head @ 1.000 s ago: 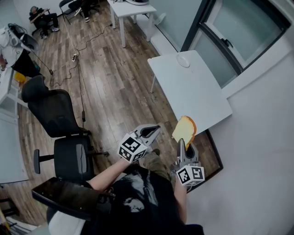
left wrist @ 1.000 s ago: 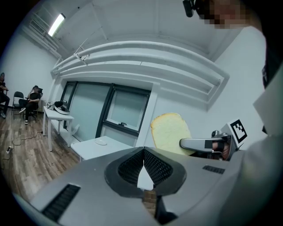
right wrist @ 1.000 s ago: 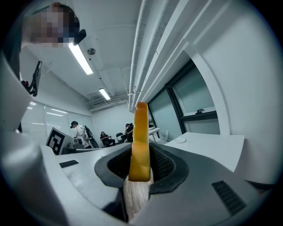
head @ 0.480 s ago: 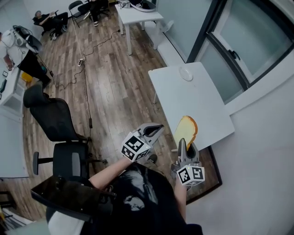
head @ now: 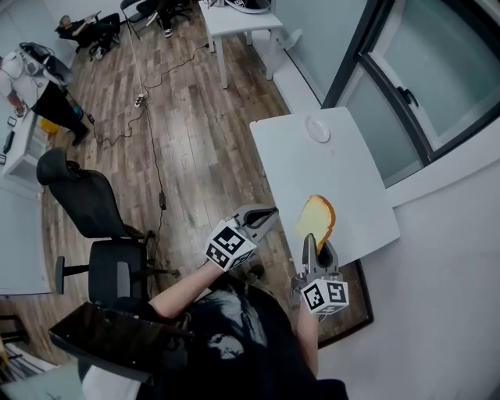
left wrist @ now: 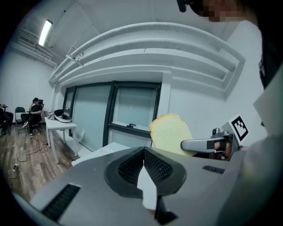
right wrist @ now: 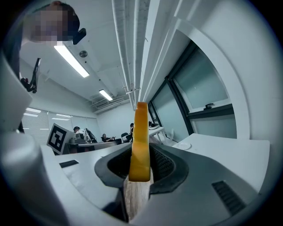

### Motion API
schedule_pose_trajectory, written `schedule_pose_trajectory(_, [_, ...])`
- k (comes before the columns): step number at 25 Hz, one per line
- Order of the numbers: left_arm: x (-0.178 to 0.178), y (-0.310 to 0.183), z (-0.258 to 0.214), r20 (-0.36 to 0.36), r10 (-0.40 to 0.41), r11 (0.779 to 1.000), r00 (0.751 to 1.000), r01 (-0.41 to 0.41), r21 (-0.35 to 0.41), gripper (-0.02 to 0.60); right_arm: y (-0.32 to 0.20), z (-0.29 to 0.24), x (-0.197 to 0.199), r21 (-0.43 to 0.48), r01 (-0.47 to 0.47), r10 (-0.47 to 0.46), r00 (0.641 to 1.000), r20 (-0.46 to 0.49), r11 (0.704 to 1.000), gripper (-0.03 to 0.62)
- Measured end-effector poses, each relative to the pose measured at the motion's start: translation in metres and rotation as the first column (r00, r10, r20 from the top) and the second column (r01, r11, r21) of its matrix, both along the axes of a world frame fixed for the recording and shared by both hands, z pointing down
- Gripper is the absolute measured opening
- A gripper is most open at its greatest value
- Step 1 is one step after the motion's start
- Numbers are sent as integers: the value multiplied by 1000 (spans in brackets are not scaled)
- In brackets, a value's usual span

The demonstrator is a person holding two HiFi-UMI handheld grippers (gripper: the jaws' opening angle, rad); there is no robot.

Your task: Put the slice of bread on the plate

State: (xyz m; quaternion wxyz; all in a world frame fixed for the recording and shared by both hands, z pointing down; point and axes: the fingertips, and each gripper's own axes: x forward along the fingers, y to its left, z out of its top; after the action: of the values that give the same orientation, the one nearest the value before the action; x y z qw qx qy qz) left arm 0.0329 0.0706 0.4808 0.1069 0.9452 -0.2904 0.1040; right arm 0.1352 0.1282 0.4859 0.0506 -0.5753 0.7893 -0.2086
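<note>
A slice of bread [head: 315,221] with a golden crust stands upright on edge in my right gripper [head: 314,248], which is shut on its lower part. In the right gripper view the bread's crust [right wrist: 140,141] rises between the pads. It hangs over the near end of the white table [head: 312,176]. A small white plate [head: 317,129] sits at the table's far end; it shows as the plate [right wrist: 182,145] just right of the slice. My left gripper [head: 266,216] is held left of the bread beside the table's near corner, shut and holding nothing [left wrist: 143,151].
A black office chair [head: 94,203] stands on the wood floor to the left. A cable and power strip [head: 141,100] run across the floor. Another white table [head: 234,19] is at the back. Glass panels [head: 422,78] and a white wall close off the right side.
Both grippers have travelled forward towards the white table, the bread still in the right one. The table's near end now lies under the slice.
</note>
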Motion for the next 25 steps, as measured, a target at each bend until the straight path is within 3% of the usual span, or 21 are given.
schedule_pose_trajectory(19, [-24, -174, 28, -17, 144, 986, 989, -145, -79, 6, -180, 22, -49, -67, -67, 64, 997, -50, 995, 97])
schedule_pose_trajectory(25, [-23, -216, 46, 11, 142, 985, 990, -140, -106, 6, -218, 41, -48, -118, -71, 66, 996, -53, 990, 97])
